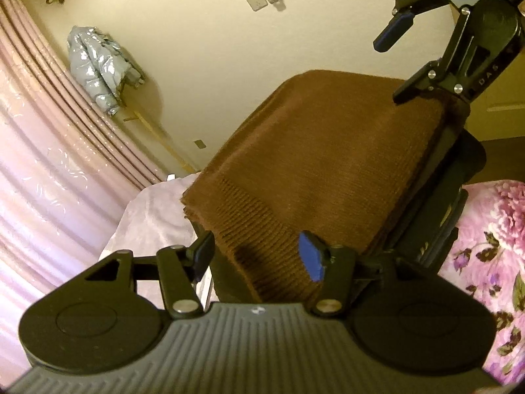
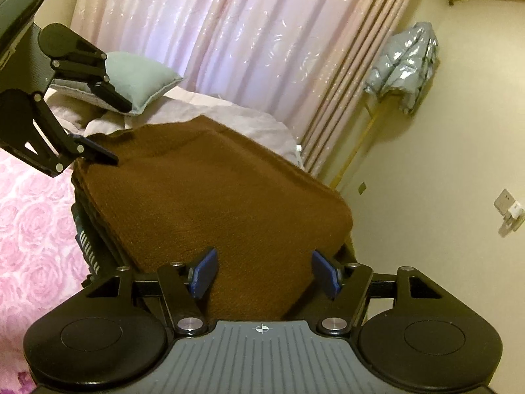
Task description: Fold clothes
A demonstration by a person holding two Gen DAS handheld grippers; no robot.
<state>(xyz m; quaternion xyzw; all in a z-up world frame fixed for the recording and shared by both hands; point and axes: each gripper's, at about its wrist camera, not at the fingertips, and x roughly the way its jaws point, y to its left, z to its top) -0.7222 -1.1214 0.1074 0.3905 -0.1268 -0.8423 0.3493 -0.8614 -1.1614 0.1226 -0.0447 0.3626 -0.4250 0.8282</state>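
Pink curtains (image 2: 229,32) are hanging behind the bed (image 2: 32,223); both claws, left claw (image 1: 259,259) and right claw (image 2: 264,274), are gaping around the folded brown sweater (image 2: 213,197), gripping nothing, so it may slide off its stack.

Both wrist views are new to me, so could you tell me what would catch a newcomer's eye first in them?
The folded brown knit sweater fills the middle of both views, lying on a dark stack at the edge of the pink floral bedspread. The left gripper and right gripper sit at opposite ends of it, jaws open astride its edges. Behind, a shiny silver puffer jacket hangs beside the pink curtains.
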